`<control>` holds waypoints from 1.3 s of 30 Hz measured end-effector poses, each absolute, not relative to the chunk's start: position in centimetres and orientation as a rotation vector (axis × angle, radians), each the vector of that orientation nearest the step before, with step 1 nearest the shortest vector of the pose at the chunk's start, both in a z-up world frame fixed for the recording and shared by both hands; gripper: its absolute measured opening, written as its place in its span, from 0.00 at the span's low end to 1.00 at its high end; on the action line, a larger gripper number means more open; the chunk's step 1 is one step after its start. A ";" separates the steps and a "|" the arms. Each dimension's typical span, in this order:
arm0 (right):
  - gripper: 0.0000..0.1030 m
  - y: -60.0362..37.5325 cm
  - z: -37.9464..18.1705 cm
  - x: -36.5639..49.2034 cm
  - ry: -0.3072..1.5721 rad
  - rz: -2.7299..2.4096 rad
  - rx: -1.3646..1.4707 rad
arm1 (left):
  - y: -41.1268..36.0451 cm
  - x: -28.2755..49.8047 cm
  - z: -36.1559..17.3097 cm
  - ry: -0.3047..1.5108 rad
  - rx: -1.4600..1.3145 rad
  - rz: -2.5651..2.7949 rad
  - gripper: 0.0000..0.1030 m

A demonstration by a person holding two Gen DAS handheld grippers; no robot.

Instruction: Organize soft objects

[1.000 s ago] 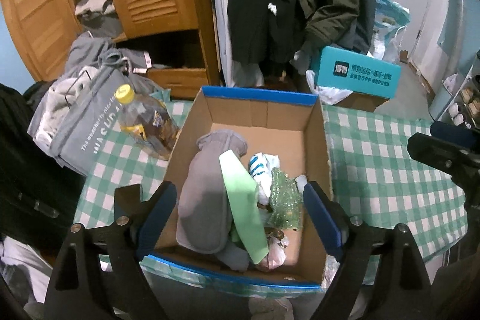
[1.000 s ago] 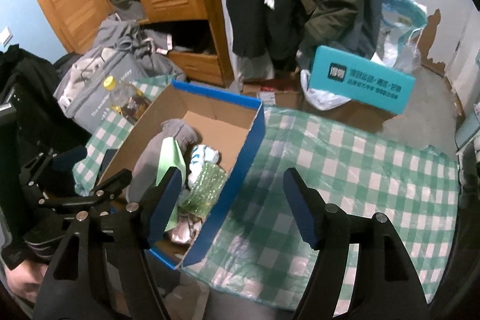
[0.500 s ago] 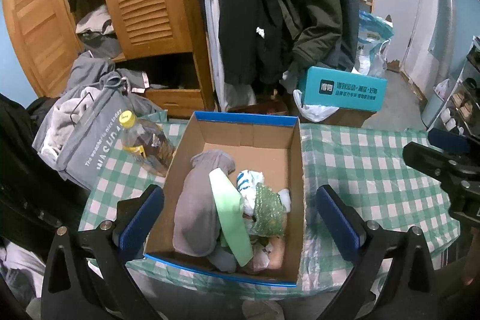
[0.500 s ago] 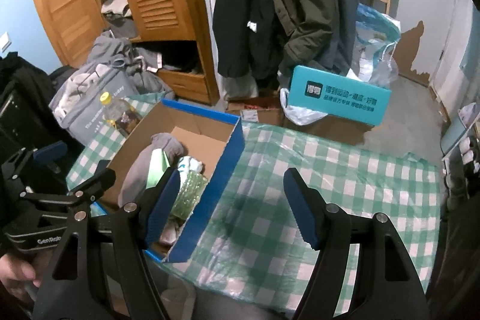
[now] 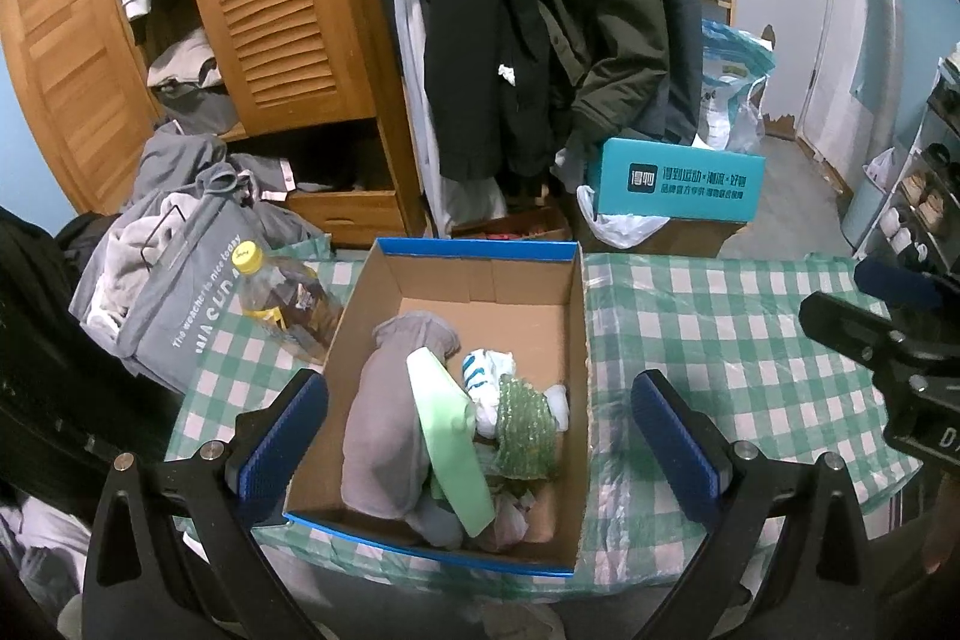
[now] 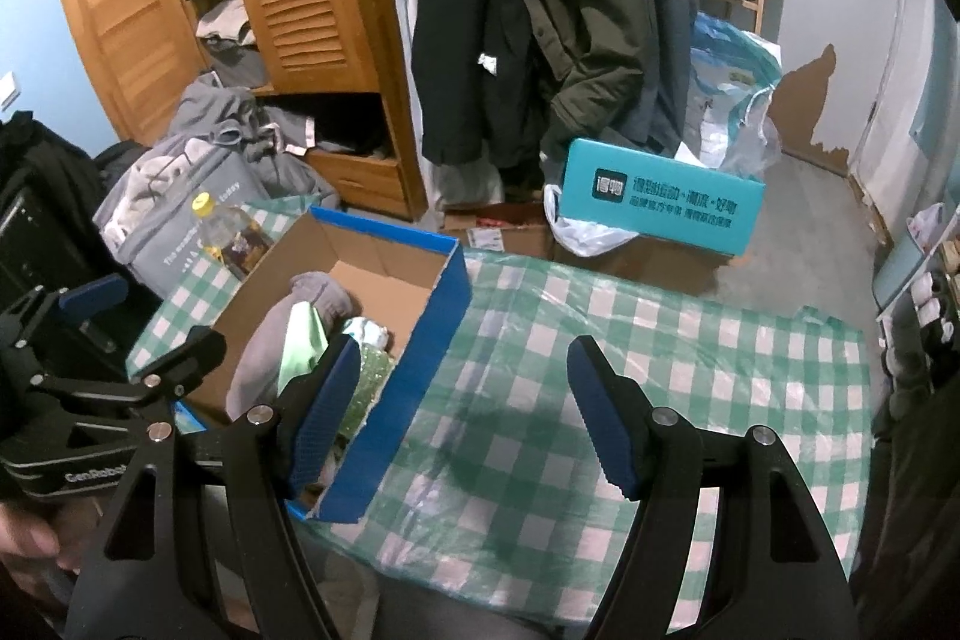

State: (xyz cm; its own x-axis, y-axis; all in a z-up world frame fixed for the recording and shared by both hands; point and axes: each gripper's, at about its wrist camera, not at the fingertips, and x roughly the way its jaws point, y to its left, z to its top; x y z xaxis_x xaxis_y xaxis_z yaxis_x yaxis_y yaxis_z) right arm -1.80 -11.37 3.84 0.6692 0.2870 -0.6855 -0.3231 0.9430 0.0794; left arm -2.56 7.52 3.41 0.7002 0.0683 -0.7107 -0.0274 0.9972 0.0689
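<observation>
Both grippers hang free above the table [image 6: 660, 376], which suggests the sorting is between steps or close to done: the soft things already lie in the cardboard box [image 5: 480, 292], and the checked cloth on the rest of the table is bare. The left gripper [image 5: 474, 436] is released, jaws spread wide over the box with nothing between them. The right gripper [image 6: 462, 412] is also released and empty, poised over the bare cloth by the box's right wall. If anything soft is left to gather, it is not visible on the table, so the next move would call for either hand to find another piece off the table or to tidy the heap inside the box. The box stands at the left end of the table, its near wall close to the near edge. Its contents crowd the near half: a limp grey sock or mitt [image 5: 390, 418] along the left wall, a pale green strip [image 5: 450, 448] lying across it, a white and blue cloth [image 5: 486, 376], and a green knobbly bundle [image 5: 525, 430] toward the right wall. A bottle [image 5: 282, 304] with a yellow cap lies just beside the box's left wall.
</observation>
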 end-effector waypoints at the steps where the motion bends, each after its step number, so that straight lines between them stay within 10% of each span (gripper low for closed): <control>1: 0.69 -11.5 3.7 -1.8 0.767 0.345 -0.048 | 7.5 -2.6 3.5 0.792 0.053 0.055 0.99; 39: 0.69 -11.5 3.5 -1.7 0.774 0.345 -0.047 | 7.4 -2.7 3.7 0.792 0.058 0.065 0.99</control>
